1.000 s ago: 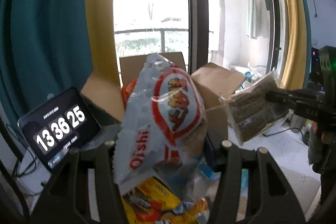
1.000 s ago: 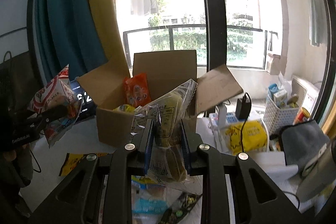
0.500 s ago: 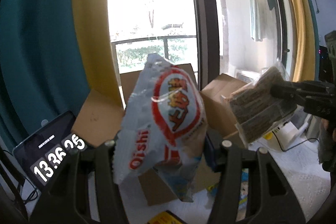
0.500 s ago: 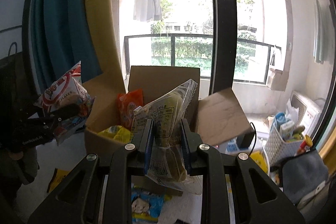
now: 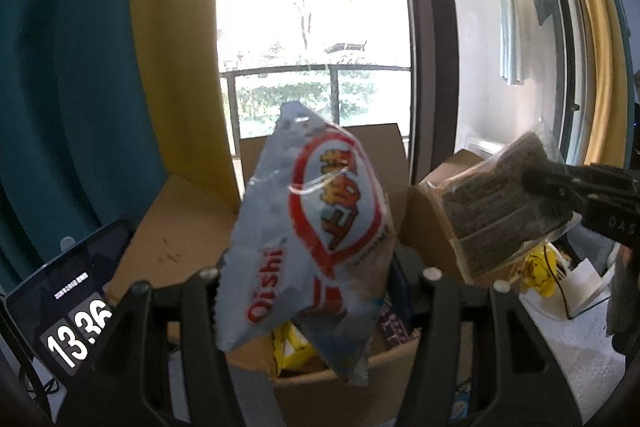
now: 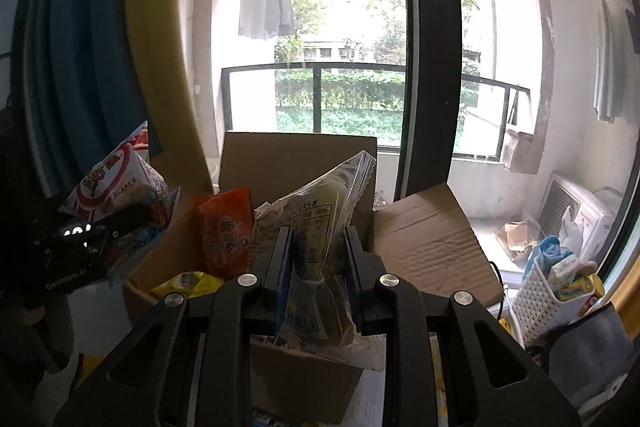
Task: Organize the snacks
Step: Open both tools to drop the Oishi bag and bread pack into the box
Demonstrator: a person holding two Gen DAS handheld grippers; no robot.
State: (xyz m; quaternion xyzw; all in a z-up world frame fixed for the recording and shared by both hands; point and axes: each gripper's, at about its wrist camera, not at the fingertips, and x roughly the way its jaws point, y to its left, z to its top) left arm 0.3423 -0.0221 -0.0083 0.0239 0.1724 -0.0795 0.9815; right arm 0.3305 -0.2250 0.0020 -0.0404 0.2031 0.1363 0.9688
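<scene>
Two bags hang above the open cardboard box [image 6: 304,167]: the left gripper [image 5: 316,279] clamps a chip bag [image 5: 316,227] (white, red-ringed), the right gripper [image 6: 318,247] pinches a clear packet [image 6: 316,227].

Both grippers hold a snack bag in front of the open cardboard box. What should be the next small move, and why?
Probably carry both bags a little further forward, over the box opening, before any release. The left gripper grips the white Oishi bag and the right gripper grips the clear packet; the cardboard box, already holding snacks, lies just ahead and below.
</scene>
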